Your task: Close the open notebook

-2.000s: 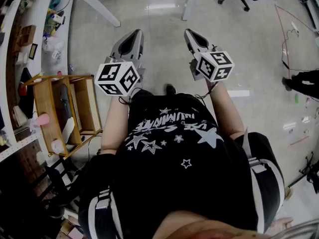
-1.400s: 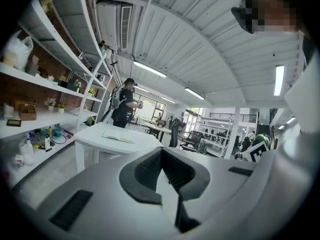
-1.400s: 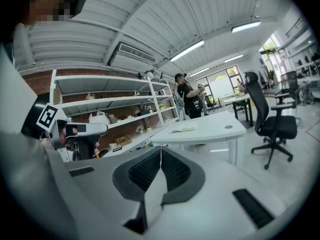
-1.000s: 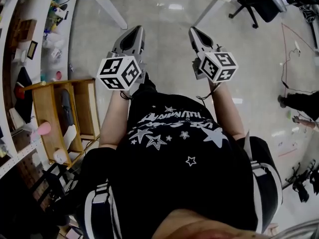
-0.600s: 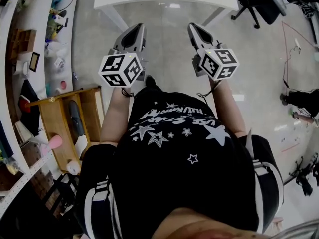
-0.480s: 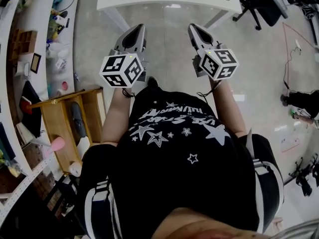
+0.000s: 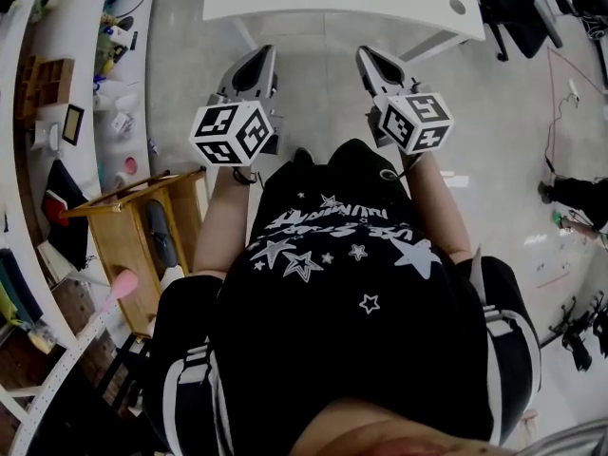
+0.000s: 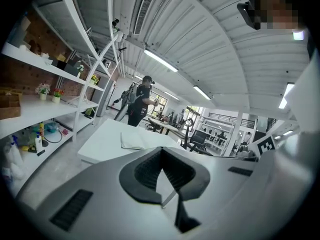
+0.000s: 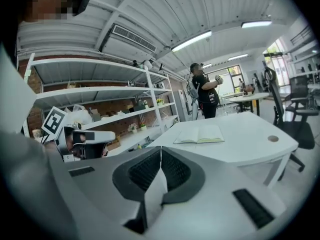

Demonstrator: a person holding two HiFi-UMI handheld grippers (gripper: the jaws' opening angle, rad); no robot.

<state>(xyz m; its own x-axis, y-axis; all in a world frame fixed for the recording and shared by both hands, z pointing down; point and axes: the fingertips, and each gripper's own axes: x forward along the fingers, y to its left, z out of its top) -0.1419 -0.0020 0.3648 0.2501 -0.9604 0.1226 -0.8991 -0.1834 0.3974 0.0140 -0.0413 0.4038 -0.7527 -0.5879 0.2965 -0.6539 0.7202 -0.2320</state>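
Observation:
The open notebook [image 9: 200, 134] lies flat on a white table [image 9: 240, 146], some way ahead of both grippers. In the left gripper view the notebook [image 8: 137, 140] rests near the middle of the same table [image 8: 100, 146]. My left gripper [image 8: 161, 150] is shut, its jaws meeting at the tip with nothing between them. My right gripper [image 9: 160, 149] is also shut and empty. In the head view the left gripper [image 7: 255, 65] and the right gripper [image 7: 372, 60] are held side by side over the floor, short of the table's near edge [image 7: 342, 3].
White shelving with small items [image 7: 57, 112] runs along the left, with a wooden rack [image 7: 142, 236] on the floor beside it. A person [image 9: 205, 96] stands beyond the table. An office chair [image 9: 292, 109] stands to the table's right.
Both grippers have moved forward together toward the white table, which now shows larger and nearer. The wooden rack has slid back past my left side. Both jaws stayed shut.

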